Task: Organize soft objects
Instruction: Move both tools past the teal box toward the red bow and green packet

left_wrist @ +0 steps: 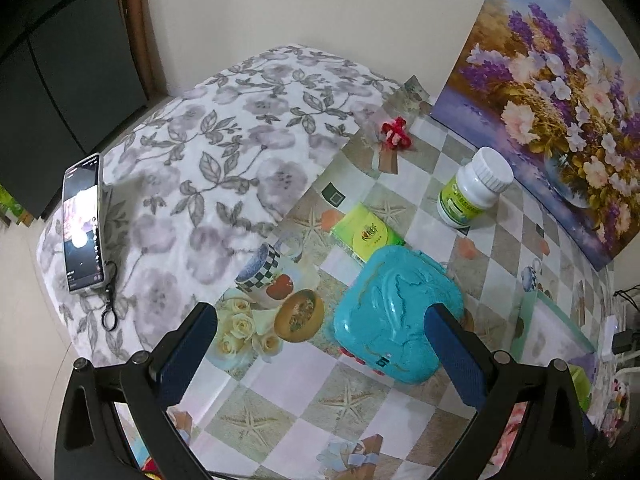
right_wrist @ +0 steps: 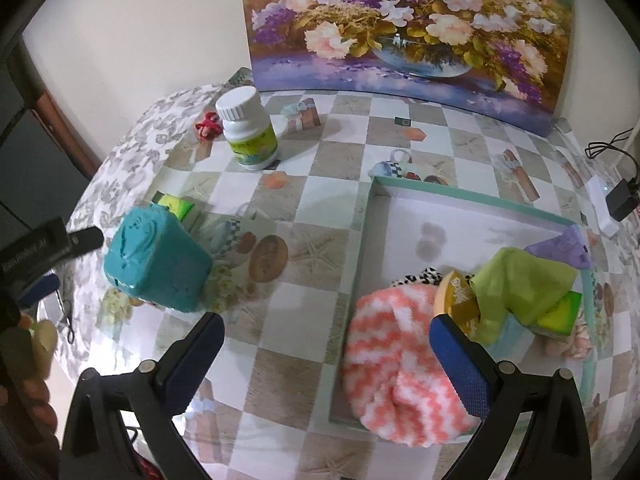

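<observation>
A teal-rimmed white tray [right_wrist: 460, 197] holds soft things: a pink-and-white fuzzy cloth [right_wrist: 400, 360], a green cloth [right_wrist: 524, 280], a purple cloth [right_wrist: 564, 248], a black-and-white spotted piece [right_wrist: 420, 276] and a green sponge [right_wrist: 560, 312]. My right gripper [right_wrist: 328, 364] is open, its right finger over the fuzzy cloth. A turquoise case [left_wrist: 396, 312] with a dolphin relief lies on the table, a green tissue pack [left_wrist: 366, 236] just behind it. My left gripper [left_wrist: 320, 356] is open, with the case near its right finger. A red hair tie [left_wrist: 396, 134] lies farther back.
A white bottle [left_wrist: 474, 188] stands near a flower painting [left_wrist: 560, 120] leaning on the wall. A phone [left_wrist: 84, 224] lies on a floral blanket [left_wrist: 224, 140] at the left. A charger and cables [right_wrist: 620, 200] sit at the table's right edge.
</observation>
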`<action>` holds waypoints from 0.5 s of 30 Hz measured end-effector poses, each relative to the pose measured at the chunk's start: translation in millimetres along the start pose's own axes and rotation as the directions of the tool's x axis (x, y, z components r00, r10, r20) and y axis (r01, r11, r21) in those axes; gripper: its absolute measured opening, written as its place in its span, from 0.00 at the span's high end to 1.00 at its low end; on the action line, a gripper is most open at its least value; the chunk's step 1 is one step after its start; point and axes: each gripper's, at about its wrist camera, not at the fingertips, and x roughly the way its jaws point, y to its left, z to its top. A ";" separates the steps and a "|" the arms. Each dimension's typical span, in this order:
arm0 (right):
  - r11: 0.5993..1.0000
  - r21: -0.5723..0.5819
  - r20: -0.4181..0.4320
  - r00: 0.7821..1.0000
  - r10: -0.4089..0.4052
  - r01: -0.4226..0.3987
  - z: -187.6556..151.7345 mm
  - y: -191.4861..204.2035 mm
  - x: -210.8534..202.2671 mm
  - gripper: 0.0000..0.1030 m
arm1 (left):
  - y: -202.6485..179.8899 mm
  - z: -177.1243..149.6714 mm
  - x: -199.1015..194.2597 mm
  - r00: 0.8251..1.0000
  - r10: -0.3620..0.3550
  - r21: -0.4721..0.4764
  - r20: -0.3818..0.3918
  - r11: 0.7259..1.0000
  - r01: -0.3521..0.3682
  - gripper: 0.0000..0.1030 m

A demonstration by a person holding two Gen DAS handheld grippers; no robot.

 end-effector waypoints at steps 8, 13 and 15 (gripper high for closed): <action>0.999 0.013 0.005 0.999 0.034 -0.034 21.0 10.3 -5.3 0.00 | 24.1 19.5 13.1 0.995 -0.096 -0.030 0.011 0.995 0.096 0.00; 0.997 0.021 0.029 0.997 0.075 -0.075 46.9 18.6 -11.3 0.00 | 41.4 44.8 12.6 0.985 -0.167 -0.023 0.046 0.986 0.168 0.00; 0.997 0.016 0.035 0.996 0.081 -0.082 57.7 25.0 -12.0 0.00 | 46.9 55.9 11.8 0.982 -0.178 -0.009 0.065 0.984 0.179 0.00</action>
